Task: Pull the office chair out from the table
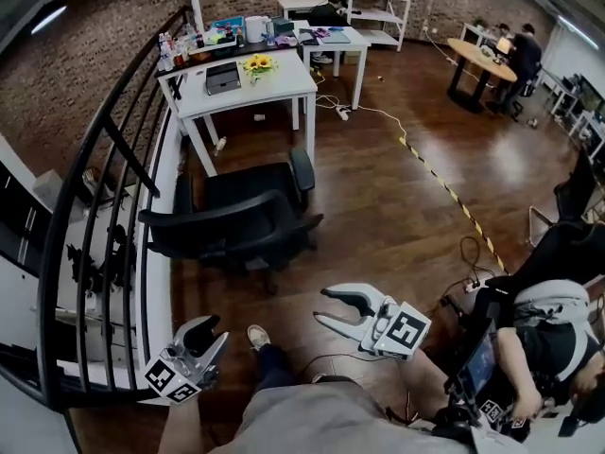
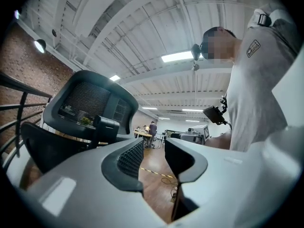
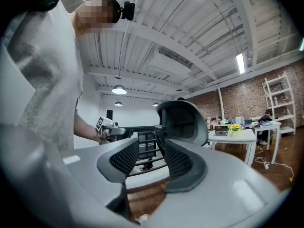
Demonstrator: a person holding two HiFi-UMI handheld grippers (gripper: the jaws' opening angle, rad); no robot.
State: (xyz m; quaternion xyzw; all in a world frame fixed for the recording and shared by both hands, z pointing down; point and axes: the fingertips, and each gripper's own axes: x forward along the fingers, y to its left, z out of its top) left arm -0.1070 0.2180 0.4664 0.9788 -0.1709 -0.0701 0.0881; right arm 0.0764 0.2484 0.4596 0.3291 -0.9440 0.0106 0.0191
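Observation:
The black office chair (image 1: 241, 218) stands on the wood floor in front of the white table (image 1: 246, 88), with a stretch of floor between them. Its backrest faces me. My left gripper (image 1: 213, 332) is low at the left, near the railing, and short of the chair. My right gripper (image 1: 321, 305) is to the right of it, also apart from the chair. In the left gripper view the jaws (image 2: 153, 151) stand partly apart with nothing between them, the chair (image 2: 90, 103) to their left. The right gripper (image 3: 151, 153) also shows a gap, the chair (image 3: 183, 120) beyond it.
A black railing (image 1: 104, 206) runs along the left. A striped cable strip (image 1: 444, 187) crosses the floor at the right. A seated person (image 1: 548, 339) and equipment are at the lower right. Far back stand a second table (image 1: 336, 38), a shelf (image 1: 373, 3) and a round table (image 1: 487, 60) with people.

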